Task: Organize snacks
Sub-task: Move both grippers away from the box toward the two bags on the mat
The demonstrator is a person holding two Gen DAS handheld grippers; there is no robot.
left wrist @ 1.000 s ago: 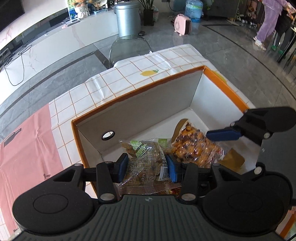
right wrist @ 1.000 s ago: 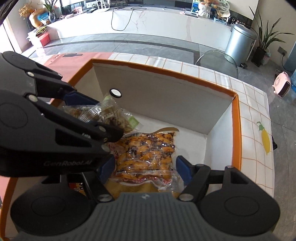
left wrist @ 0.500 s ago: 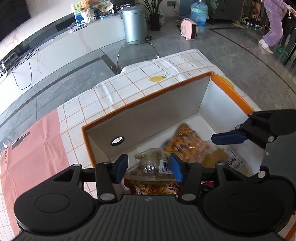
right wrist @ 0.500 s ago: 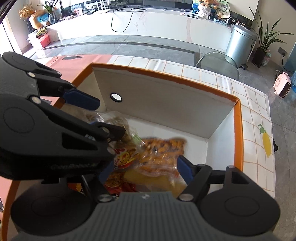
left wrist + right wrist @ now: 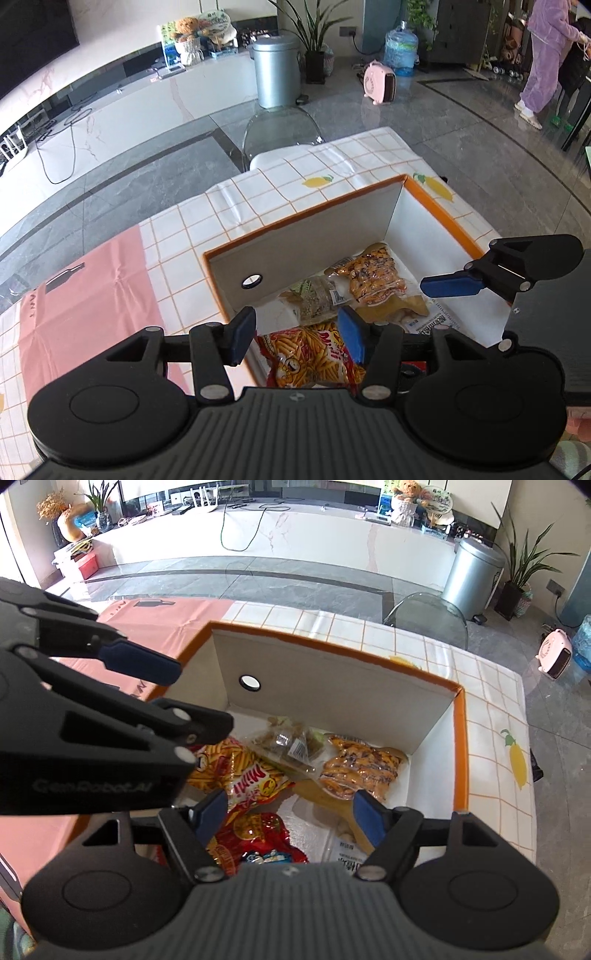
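Observation:
An orange-rimmed cardboard box [image 5: 295, 218] with a white inside stands on the checked tablecloth. In it lie a clear packet with a green label [image 5: 314, 301], an orange vacuum pack [image 5: 373, 275], a yellow-and-red chips bag [image 5: 310, 356] and a tan pouch [image 5: 400, 306]. My left gripper [image 5: 297, 334] hangs open above the chips bag, empty. My right gripper [image 5: 290, 818] is open too, over the box's near side, above a red bag [image 5: 255, 836]. The orange pack [image 5: 360, 771] and the clear packet [image 5: 291, 744] rest on the box floor, touching no pads.
A pink cloth [image 5: 88, 295] covers the table left of the box. The box's far wall [image 5: 332, 686] has a round hole. A clear chair [image 5: 280, 129] stands beyond the table's far edge. A person [image 5: 543, 55] stands far off at the back right.
Both grippers let go of their packs and rose. The clear packet and the orange pack dropped onto the box floor. More of the box and table now shows.

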